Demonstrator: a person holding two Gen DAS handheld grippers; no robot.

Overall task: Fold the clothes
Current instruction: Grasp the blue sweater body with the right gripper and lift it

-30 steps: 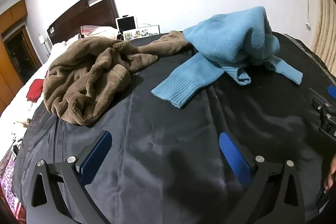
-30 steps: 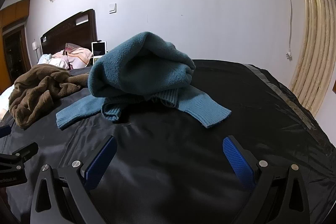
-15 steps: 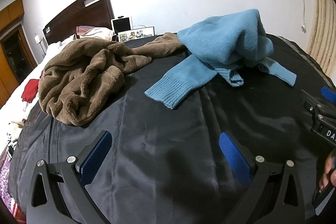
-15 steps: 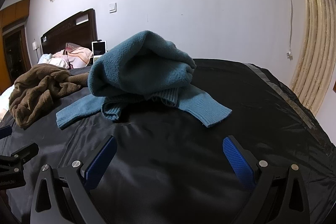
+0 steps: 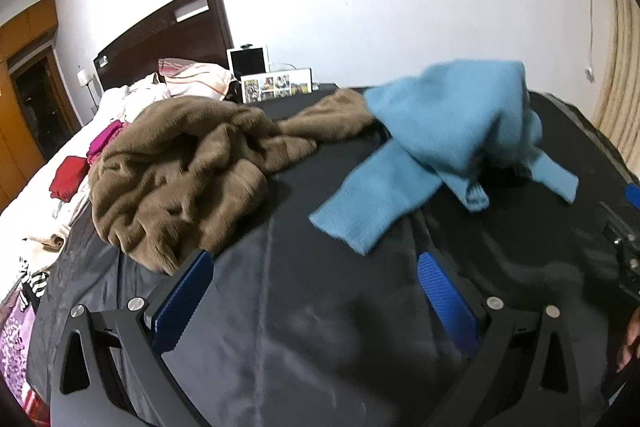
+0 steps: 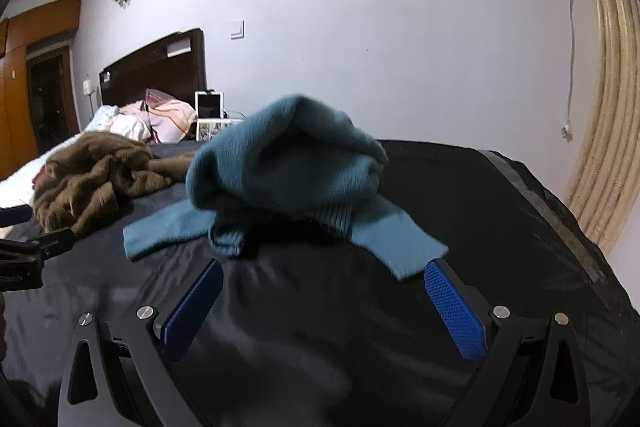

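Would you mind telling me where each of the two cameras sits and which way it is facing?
Left wrist view: sits on the left gripper, looking along its open blue-padded fingers across the black sheet at the crumpled brown fleece garment and light blue knitted sweater; the right gripper and a fingertip show at the right edge.
Right wrist view: sits on the right gripper, open, facing the sweater; the left gripper shows at left.
Shared: both garments, the sheet, the dark wooden headboard.
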